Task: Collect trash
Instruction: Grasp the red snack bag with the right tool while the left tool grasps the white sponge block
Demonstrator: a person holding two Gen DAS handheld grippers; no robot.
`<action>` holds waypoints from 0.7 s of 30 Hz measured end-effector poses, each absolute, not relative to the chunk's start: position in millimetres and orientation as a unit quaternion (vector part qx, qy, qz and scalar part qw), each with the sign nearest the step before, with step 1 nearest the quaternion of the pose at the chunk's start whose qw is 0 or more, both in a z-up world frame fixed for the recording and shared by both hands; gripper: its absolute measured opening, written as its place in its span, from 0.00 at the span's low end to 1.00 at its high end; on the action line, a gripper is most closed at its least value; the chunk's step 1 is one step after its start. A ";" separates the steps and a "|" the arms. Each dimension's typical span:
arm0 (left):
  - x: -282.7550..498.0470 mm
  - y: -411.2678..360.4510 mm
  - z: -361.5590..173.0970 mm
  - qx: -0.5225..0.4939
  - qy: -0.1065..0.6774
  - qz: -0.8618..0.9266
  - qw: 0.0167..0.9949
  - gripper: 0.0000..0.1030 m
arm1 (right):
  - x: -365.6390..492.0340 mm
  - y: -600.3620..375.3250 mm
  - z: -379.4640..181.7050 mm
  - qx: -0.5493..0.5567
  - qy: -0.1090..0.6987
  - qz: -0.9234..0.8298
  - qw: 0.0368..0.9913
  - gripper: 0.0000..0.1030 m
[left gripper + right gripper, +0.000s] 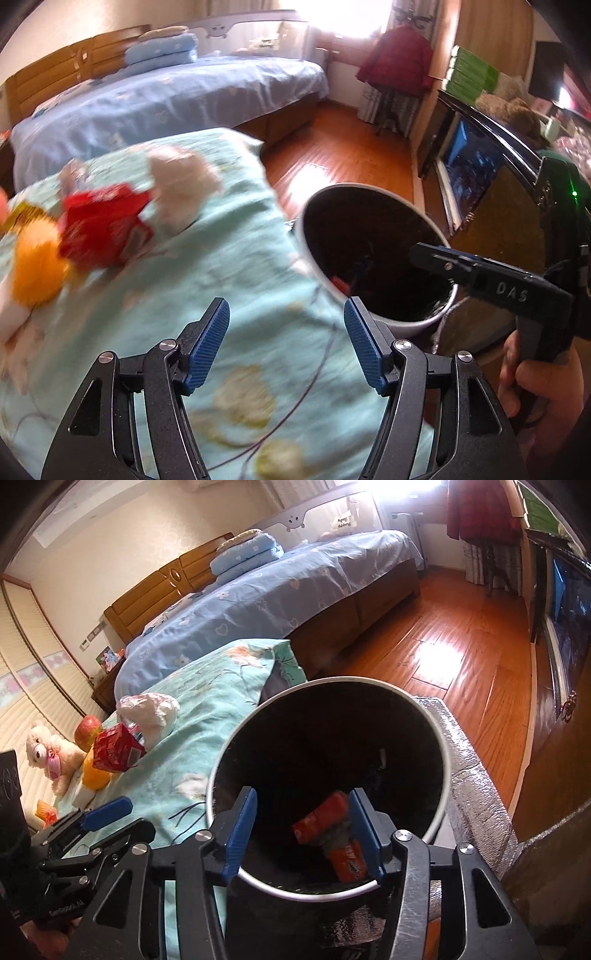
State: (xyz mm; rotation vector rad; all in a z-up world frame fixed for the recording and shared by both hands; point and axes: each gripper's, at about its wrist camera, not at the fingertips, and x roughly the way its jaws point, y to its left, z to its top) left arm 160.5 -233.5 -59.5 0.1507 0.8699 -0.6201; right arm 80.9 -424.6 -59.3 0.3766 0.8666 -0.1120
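**Bin at the quilt's edge, both grippers empty**

The trash bin (439,738) sits on the floor right against the near-right edge of the teal quilt (236,266). The right gripper (301,834) hangs over its rim, jaws spread with nothing pinched; an orange wrapper (325,818) lies down inside. The left gripper (286,343) hovers over the quilt, jaws released too. A red carton (103,225) and a crumpled white bag (181,184) wait toward the quilt's far-left side. There's open wood floor (443,657) beyond the bin.

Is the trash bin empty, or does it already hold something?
Not empty: the trash bin stands upright and a crumpled orange-red wrapper lies at its dark bottom.
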 end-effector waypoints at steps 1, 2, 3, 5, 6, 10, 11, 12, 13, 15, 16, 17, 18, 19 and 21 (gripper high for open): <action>159.7 -226.2 -61.0 0.068 0.416 -0.288 0.860 0.64 | 81.0 -421.5 -59.3 0.181 0.417 -0.052 0.889 0.53; 159.4 -219.0 -62.4 0.064 0.417 -0.282 0.862 0.64 | 81.2 -417.1 -59.3 0.181 0.417 -0.048 0.889 0.53; 159.4 -212.5 -63.5 0.060 0.418 -0.277 0.863 0.64 | 81.6 -412.5 -59.4 0.181 0.418 -0.044 0.889 0.54; 159.7 -198.1 -65.6 0.052 0.421 -0.266 0.866 0.64 | 83.0 -403.8 -60.2 0.179 0.420 -0.036 0.889 0.57; 159.7 -191.9 -66.2 0.048 0.422 -0.260 0.867 0.64 | 83.6 -398.4 -60.4 0.178 0.420 -0.032 0.889 0.58; 157.5 -162.8 -66.9 0.036 0.420 -0.235 0.876 0.64 | 86.4 -378.4 -60.7 0.173 0.423 -0.016 0.890 0.62; 158.8 -158.0 -66.1 0.033 0.419 -0.231 0.877 0.64 | 87.5 -372.9 -60.9 0.170 0.423 -0.012 0.890 0.63; 158.7 -150.5 -66.4 0.029 0.419 -0.224 0.879 0.64 | 88.9 -367.5 -61.1 0.169 0.424 -0.008 0.890 0.64; 158.8 -145.0 -66.7 0.025 0.420 -0.220 0.880 0.64 | 90.3 -362.4 -61.4 0.168 0.425 -0.004 0.890 0.65; 159.3 -131.3 -67.8 0.017 0.422 -0.210 0.882 0.64 | 93.1 -351.6 -62.6 0.166 0.427 0.005 0.889 0.67; 159.5 -124.7 -68.5 0.013 0.422 -0.204 0.883 0.64 | 94.8 -345.7 -63.1 0.165 0.428 0.010 0.888 0.67; 159.9 -117.4 -69.5 0.010 0.423 -0.197 0.885 0.64 | 95.8 -340.9 -63.5 0.164 0.429 0.014 0.888 0.68; 160.4 -111.0 -70.7 0.006 0.423 -0.192 0.885 0.64 | 97.1 -335.2 -63.9 0.162 0.430 0.018 0.888 0.68; 160.3 -103.9 -72.0 0.002 0.424 -0.187 0.886 0.64 | 98.9 -329.0 -64.3 0.160 0.432 0.022 0.887 0.68; 160.8 -91.4 -74.3 -0.006 0.427 -0.177 0.887 0.64 | 101.9 -319.4 -65.3 0.157 0.433 0.030 0.887 0.68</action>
